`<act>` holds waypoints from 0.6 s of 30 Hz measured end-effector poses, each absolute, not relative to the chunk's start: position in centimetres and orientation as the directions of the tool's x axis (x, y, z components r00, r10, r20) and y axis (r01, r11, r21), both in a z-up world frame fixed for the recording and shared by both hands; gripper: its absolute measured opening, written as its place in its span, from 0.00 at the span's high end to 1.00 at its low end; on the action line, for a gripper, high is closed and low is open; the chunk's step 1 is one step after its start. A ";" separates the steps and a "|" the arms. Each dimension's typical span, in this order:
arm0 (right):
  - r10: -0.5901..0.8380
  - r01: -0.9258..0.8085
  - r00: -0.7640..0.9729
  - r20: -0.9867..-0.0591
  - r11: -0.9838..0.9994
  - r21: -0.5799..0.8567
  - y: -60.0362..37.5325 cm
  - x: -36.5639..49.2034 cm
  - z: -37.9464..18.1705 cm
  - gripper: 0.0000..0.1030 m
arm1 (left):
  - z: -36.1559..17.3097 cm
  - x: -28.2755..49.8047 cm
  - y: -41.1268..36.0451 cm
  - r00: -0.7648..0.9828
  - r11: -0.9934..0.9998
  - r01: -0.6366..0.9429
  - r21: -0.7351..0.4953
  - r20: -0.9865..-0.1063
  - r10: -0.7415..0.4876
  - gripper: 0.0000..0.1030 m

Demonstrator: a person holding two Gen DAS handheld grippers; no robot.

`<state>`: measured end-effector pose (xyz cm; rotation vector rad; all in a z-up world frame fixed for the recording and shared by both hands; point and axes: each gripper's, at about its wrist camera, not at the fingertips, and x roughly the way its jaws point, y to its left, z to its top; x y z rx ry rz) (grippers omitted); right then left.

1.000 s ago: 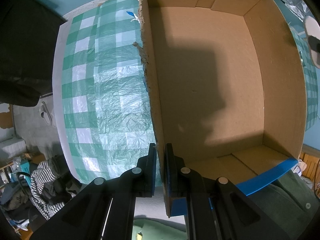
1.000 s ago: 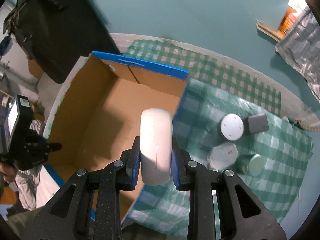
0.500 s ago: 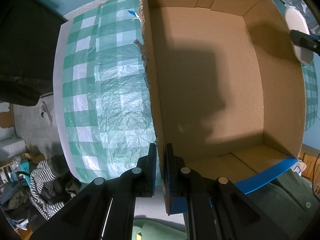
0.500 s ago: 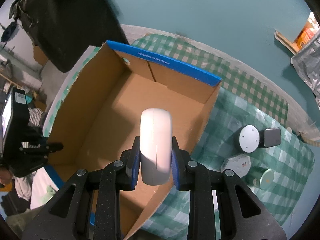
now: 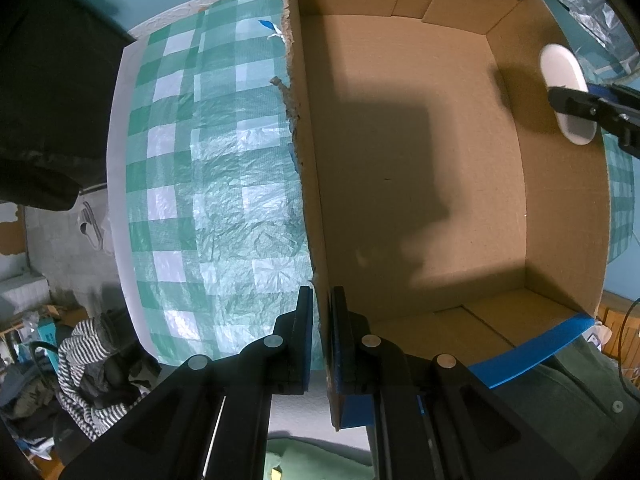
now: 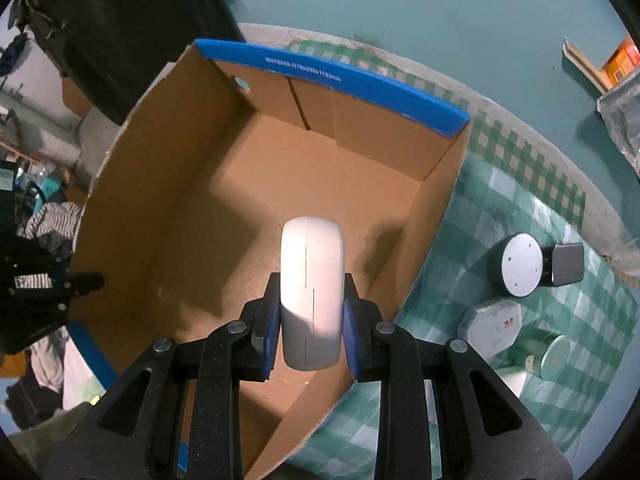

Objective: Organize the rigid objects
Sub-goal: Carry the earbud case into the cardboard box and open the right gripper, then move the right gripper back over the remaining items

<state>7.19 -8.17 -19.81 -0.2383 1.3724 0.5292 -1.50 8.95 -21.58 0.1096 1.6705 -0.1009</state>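
While the cardboard box is empty, the right gripper pinches a white case above its floor; the left gripper clamps the box wall. Remaining on the checked cloth: round speaker, grey block, white tin, green can.

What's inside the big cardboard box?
Nothing sits on the cardboard box floor that shows, only shadows. The white case, held in the right gripper, hangs above it. That gripper hides the near part of the floor.
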 end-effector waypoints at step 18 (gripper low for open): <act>0.234 -0.490 0.100 -0.967 0.857 0.157 -8.2 7.0 -19.5 0.59 | -21.6 -1.6 8.9 -0.095 0.991 0.133 0.004 -0.995 0.016 0.92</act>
